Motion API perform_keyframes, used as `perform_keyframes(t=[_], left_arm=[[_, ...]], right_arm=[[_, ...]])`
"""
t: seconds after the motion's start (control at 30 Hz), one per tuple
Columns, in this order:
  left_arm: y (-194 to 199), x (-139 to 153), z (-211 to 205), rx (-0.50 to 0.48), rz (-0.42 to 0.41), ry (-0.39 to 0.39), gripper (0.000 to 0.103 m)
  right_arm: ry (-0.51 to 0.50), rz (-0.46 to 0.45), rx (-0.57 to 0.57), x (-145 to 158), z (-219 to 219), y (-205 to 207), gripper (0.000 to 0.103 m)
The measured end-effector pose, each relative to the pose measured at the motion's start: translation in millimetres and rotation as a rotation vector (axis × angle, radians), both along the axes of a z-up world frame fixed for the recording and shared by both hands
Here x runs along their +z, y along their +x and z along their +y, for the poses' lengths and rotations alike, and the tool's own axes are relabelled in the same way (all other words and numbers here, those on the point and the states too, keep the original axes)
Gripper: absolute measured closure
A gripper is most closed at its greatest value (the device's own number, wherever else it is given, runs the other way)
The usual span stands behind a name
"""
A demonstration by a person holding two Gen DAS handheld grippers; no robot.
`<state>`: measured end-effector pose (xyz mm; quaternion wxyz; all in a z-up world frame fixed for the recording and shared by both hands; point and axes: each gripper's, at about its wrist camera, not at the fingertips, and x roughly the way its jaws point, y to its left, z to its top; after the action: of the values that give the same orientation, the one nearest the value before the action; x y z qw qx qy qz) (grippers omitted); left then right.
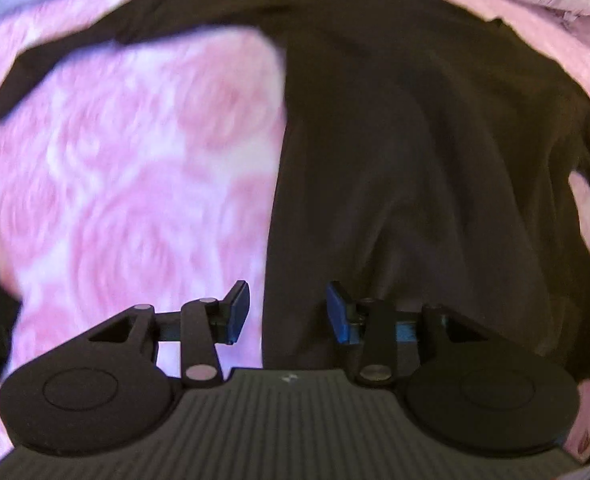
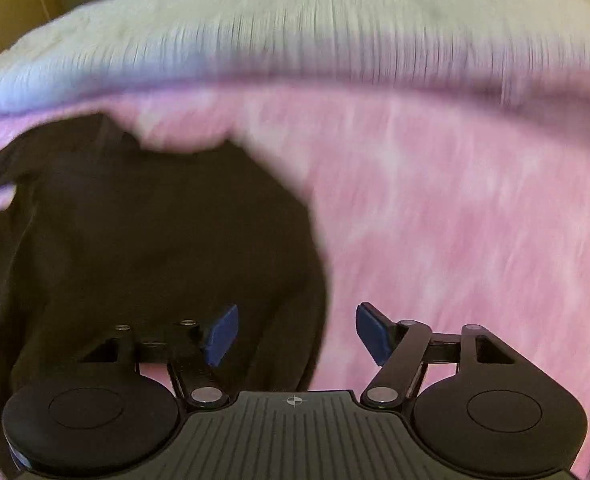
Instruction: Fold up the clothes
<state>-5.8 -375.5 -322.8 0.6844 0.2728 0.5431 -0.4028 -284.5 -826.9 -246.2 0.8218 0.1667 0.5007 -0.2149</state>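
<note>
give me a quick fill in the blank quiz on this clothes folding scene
1. The dark garment lies on a floral blanket whose colour is ____.
2. The pads of the right gripper are coloured ____.
3. The left gripper holds ____ between its open jaws.

Missing words: pink; blue; nothing

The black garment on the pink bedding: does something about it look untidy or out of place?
Yes. The black garment lies wrinkled on the pink floral bedding, not yet folded flat. One narrow strip sticks out sideways at the upper left of the left wrist view.
</note>
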Motion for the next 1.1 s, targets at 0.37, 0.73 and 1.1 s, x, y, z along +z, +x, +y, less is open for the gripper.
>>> perform_keyframes(t=[0.37, 0.73, 1.1], left_arm=[[-25.7, -5.4, 22.9, -0.113, 0.084, 0.026, 0.102], [-5.4, 53.4, 77.4, -0.068, 0.116, -0.006, 0.102], [1.9, 29.8, 81.1, -0.08, 0.132, -0.014, 0.102]], right_arm=[[0.218, 0.205, -0.057, -65.3, 100.3, -75.1, 0.098], [-0.551, 0.581, 0.092, -1.3, -1.3, -106.8, 0.054], [0.193, 0.018, 0.224, -24.8, 204.7, -77.2, 0.045]])
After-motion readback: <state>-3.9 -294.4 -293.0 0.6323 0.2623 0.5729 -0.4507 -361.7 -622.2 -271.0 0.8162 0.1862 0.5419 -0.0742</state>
